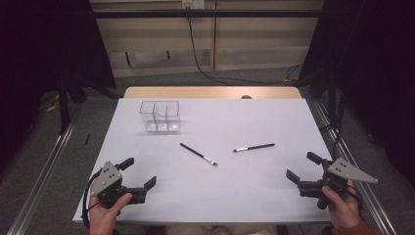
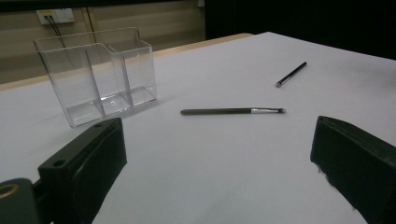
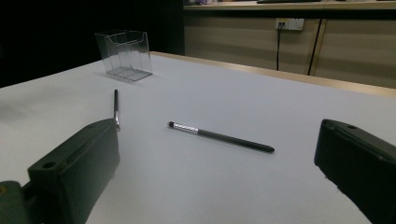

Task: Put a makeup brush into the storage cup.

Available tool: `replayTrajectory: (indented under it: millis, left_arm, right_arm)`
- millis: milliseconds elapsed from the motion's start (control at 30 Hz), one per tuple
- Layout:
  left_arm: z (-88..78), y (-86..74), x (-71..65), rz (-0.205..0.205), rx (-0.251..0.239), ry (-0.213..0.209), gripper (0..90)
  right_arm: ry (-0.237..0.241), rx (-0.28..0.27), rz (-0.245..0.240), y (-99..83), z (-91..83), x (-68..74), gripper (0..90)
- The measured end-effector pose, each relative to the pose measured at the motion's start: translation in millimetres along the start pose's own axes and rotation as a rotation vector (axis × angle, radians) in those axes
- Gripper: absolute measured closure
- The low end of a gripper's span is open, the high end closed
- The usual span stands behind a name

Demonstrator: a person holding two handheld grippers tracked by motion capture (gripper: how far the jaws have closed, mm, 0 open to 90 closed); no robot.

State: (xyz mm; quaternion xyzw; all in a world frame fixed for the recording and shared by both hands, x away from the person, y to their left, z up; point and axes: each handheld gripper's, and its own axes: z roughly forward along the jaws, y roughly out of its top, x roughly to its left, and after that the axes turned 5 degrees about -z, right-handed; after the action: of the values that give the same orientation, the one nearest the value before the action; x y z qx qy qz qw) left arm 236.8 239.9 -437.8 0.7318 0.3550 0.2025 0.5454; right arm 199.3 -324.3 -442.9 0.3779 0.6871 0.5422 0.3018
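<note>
Brushes are lying loose at the middle of the white table [image 1: 274,196], two slim dark makeup brushes with silver collars. The left brush [image 1: 198,153] is sitting just left of centre in the high view, its long axis running diagonally from upper left down to lower right, bristle tip at the lower right end. The right brush [image 1: 254,147] is lying just right of centre, nearly level, tilting up slightly toward the right, bristle tip pointing left. The two tips are facing each other, apart, not touching.

Up and left of them, the clear organizer [image 1: 160,116] is standing upright in the upper left part of the table, its compartments looking empty.

Down at the lower left corner, the left gripper [image 1: 138,172] is resting near the table edge, jaws spread wide, nothing between them; the left brush is lying up and to its right, the nearer one for that hand. At the lower right, the right gripper [image 1: 303,167] is sitting likewise with jaws spread and empty, and the right brush is lying up and to its left, so that hand looks nearer to it.
</note>
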Motion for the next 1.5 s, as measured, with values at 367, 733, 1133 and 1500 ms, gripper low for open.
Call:
replayTrajectory:
  millis: [367,733,1133,1500]
  left_arm:
    - [13.2,12.0,-5.9,0.016,0.007,-0.044,3.4]
    - [32.9,21.1,-2.5,0.016,0.019,-0.063,3.5]
    - [45.7,30.8,-0.4,0.021,0.005,-0.070,3.5]
    - [63.4,45.8,2.5,0.013,-0.024,-0.068,3.4]
  right_arm:
    - [0.007,-0.002,0.002,-0.4,1.0,0.1,0.0]
    - [0.019,0.001,0.001,-0.2,3.2,1.4,0.0]
    - [0.027,0.003,0.004,0.3,5.1,1.7,0.0]
    - [0.044,0.008,-0.004,1.3,10.1,2.4,0.0]
